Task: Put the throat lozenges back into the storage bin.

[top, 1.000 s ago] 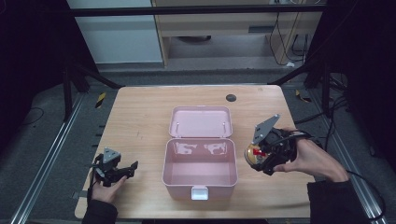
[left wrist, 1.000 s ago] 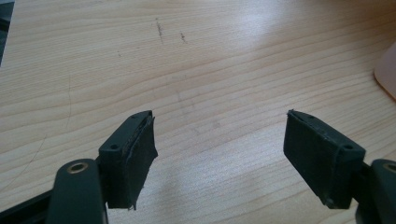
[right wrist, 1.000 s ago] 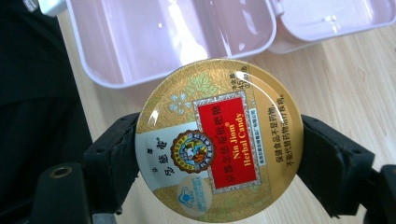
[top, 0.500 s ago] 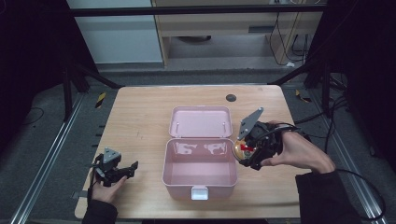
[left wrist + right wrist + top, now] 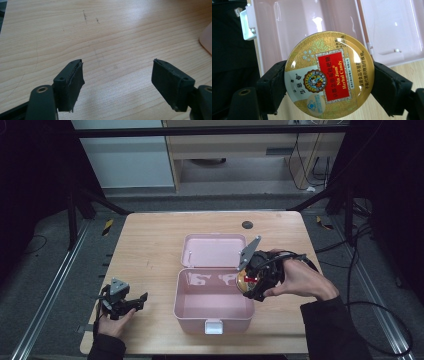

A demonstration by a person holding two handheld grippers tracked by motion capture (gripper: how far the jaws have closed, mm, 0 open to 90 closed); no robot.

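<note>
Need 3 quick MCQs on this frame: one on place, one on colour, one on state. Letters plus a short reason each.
1. Where is the candy tin?
A. between the right gripper's jaws, at the open box's right wall
B. on the table beside the left gripper
C. on the box lid

2. What colour is the box?
A. blue
B. pink
C. white

3. How do the left gripper's jaws stand?
A. shut on the tin
B. shut on nothing
C. open, nothing between them

Key: 1 A, the right gripper clamps the tin by its rim; 2 B, base and lid are pink; 3 C, the left gripper shows bare table between spread jaws.
</note>
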